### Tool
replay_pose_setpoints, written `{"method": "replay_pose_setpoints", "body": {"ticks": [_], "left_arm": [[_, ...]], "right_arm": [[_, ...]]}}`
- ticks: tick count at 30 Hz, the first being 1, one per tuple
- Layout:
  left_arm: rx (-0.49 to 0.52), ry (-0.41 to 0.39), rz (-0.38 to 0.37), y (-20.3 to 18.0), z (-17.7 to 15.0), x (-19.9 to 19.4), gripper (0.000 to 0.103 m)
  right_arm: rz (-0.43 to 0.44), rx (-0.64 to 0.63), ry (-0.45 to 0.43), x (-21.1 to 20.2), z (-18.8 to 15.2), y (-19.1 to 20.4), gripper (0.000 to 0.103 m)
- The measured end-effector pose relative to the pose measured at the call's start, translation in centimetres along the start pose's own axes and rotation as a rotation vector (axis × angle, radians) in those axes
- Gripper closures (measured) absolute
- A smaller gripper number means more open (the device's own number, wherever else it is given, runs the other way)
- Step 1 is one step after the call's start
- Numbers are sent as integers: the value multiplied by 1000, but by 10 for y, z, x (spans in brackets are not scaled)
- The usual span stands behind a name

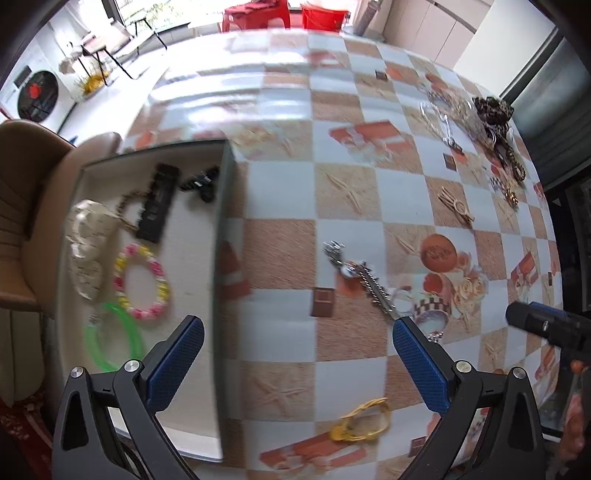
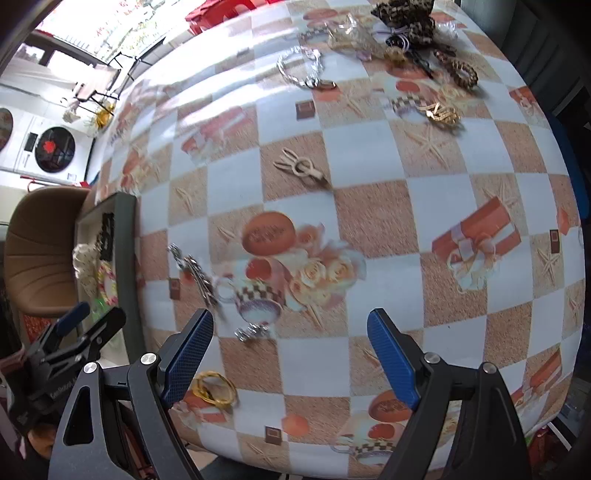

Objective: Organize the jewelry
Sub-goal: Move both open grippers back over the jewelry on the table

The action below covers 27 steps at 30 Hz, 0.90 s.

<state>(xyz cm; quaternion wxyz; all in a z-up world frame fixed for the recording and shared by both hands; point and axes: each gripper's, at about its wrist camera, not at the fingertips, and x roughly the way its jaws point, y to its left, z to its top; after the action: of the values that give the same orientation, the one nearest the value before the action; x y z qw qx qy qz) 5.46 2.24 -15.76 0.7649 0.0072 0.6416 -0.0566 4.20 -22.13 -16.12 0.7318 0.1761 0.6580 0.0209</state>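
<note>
A shallow grey tray (image 1: 226,192) at the table's left holds a pink-and-yellow bead bracelet (image 1: 142,280), a green bangle (image 1: 110,338), a black clip (image 1: 157,203) and a cream scrunchie (image 1: 86,247). A silver chain watch (image 1: 364,282) lies on the checked cloth right of the tray, also in the right wrist view as the silver chain watch (image 2: 199,275). A yellow band (image 1: 364,421) lies near the front edge. My left gripper (image 1: 297,338) hangs open above the tray's right wall and the cloth, holding nothing. My right gripper (image 2: 291,330) is open and empty over the cloth.
Loose jewelry sits at the far right: a leopard scrunchie (image 2: 404,16), a braided bracelet (image 2: 461,72), a gold clip (image 2: 443,112), a silver necklace (image 2: 301,70) and a wooden hairpin (image 2: 301,168). A brown chair (image 2: 40,254) stands left of the table.
</note>
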Motion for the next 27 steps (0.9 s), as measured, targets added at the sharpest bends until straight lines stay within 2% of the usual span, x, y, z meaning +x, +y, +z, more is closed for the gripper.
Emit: {"method": "replay_pose_setpoints", "body": {"ticks": [7,16,18,23,26,27], "left_arm": [[-54,69,-35,-9,5,25,0],[-86,104,-59,-27,9,48,0],[-96,115,-62,-30,9,54,7],[-113,140,-46,-35,10,69,7],[-118,147,-40,-38,11,74,17],[-120,151,-38,-39,11,76,17]], "right_arm": [[-59,-57,13,10,5,-7,16],[-128,-186,1,22,41,-5,16],[-139,-211,4,26,48,-4,16],[-162,-260,11,38,64,-3,15],[-177,-289,15,47,72,-1,15],[-182,-301,15,51,76,0,16]]}}
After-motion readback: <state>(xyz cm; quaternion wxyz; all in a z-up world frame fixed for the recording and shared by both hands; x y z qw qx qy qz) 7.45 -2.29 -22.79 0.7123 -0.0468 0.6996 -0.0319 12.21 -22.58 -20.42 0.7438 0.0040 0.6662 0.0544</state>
